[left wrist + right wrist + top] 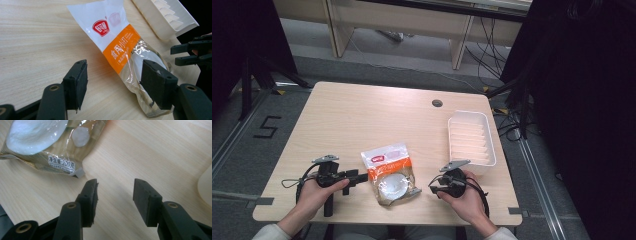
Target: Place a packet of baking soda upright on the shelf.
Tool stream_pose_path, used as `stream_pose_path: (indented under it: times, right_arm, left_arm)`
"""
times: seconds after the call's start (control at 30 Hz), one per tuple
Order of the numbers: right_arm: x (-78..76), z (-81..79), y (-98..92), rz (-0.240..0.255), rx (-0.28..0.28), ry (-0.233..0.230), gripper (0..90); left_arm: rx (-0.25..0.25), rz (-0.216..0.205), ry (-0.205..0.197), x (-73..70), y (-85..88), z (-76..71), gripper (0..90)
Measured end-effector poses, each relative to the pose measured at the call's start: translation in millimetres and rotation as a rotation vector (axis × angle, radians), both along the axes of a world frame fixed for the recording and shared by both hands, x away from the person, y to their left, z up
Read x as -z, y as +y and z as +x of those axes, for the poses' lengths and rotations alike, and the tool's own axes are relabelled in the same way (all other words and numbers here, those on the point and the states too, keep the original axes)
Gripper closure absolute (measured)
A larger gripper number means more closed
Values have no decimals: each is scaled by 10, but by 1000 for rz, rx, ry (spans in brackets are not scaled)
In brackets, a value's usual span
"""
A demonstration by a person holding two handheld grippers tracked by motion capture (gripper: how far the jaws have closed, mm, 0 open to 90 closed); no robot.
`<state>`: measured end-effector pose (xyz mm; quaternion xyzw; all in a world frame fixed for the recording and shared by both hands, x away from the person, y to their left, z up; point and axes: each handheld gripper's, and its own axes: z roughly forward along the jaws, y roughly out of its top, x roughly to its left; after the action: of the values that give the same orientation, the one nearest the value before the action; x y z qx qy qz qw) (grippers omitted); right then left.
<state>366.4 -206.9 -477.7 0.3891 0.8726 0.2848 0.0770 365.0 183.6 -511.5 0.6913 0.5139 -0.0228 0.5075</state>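
A plastic bag [388, 172] with a white top, an orange band and a clear bottom holding white powder lies flat near the table's front edge. My left gripper [360, 176] is just left of it, open, its jaws pointing at the bag [125, 52]. The far jaw overlaps the clear end of the bag in the left gripper view. My right gripper [435, 184] sits to the bag's right, open, jaws close above the wood, with the bag's printed bottom corner [62, 162] just ahead of them.
A white ribbed plastic tray [471, 137] stands at the right side of the wooden table [362, 115]. A round cable hole [437, 103] lies near the far edge. Dark curtains and cables surround the table.
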Motion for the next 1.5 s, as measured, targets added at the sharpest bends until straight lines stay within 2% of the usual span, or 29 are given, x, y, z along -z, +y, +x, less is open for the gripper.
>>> stream_pose_path:
  times: [0.1, 0.13, 0.17, 0.2, 0.3, 0.33, 0.4, 0.43, 0.47, 0.5, 0.53, 0.77, 0.83, 0.87, 0.93, 1.07, 1.1, 1.13, 1.2, 1.23, 1.27, 1.33, 1.4, 1.43, 1.47, 1.5]
  right_arm:
    - [7, 0, 3, 0, 2, -2, 547]
    - [7, 0, 3, 0, 2, -2, 547]
    - [5, 3, -3, -2, 4, -10, 542]
    - [3, -1, 0, -3, 11, -5, 541]
    - [12, -2, -4, -12, -1, -27, 538]
    - [21, -9, 11, 9, 12, -26, 538]
    - [19, -7, 17, 7, 12, -24, 537]
    - [31, 2, 16, 0, 4, -42, 536]
    - [31, 2, 16, 0, 4, -42, 536]
    - [4, 4, 18, -14, 6, -15, 536]
    - [4, 1, 26, -10, 10, -13, 536]
    - [11, 7, 35, -22, -11, -36, 541]
    - [-5, -5, 42, -20, -5, -25, 545]
    - [-10, -8, 44, -19, -5, -26, 545]
    - [-18, -11, 50, -19, -7, -29, 545]
    - [-9, -6, 46, -19, -9, -25, 545]
    - [-9, -6, 47, -17, -7, -26, 545]
    - [-12, -5, 45, -19, -7, -27, 545]
    - [-5, 0, 43, -23, -11, -38, 545]
    - [-6, 1, 44, -24, -11, -38, 545]
    - [-5, 0, 46, -25, -15, -38, 546]
    - [-4, -1, 46, -28, -16, -40, 545]
    - [-4, -2, 45, -27, -16, -39, 545]
    - [-5, -4, 45, -27, -16, -39, 545]
    - [-17, -9, 49, -21, -10, -28, 546]
    - [-13, -7, 45, -20, -9, -36, 547]
  left_arm:
    - [15, 9, 5, 20, -14, 78, 385]
    - [-15, -7, 0, 24, -50, 98, 385]
    - [4, 18, -4, 28, -51, 138, 386]
    - [-11, 18, -13, 33, -94, 189, 389]
    - [-9, 23, -15, 39, -128, 253, 394]
    - [-19, 21, -13, 40, -143, 264, 397]
    - [-13, 17, -7, 43, -147, 277, 402]
    - [-6, -1, 1, 57, -165, 298, 404]
    - [-6, -1, 1, 57, -165, 298, 407]
    - [4, -23, 6, 76, -183, 312, 413]
    - [27, -26, 7, 88, -181, 326, 413]
    - [39, -19, 13, 124, -267, 402, 438]
    - [33, -28, 18, 128, -298, 431, 448]
    - [27, -14, 8, 126, -301, 439, 453]
    - [34, -19, 13, 134, -296, 458, 472]
    - [10, -43, 28, 148, -327, 474, 538]
    - [13, -67, 49, 171, -340, 488, 562]
    - [33, -70, 57, 185, -340, 497, 583]
    - [25, -62, 55, 192, -354, 498, 601]
    - [32, -62, 54, 198, -358, 505, 636]
    - [34, -66, 53, 197, -361, 508, 716]
    - [45, -53, 23, 172, -366, 499, 790]
    - [54, -54, 18, 161, -364, 490, 857]
    - [72, -45, 5, 148, -355, 479, 857]
    - [73, -53, -4, 135, -366, 469, 885]
    - [66, -68, -14, 120, -383, 457, 888]
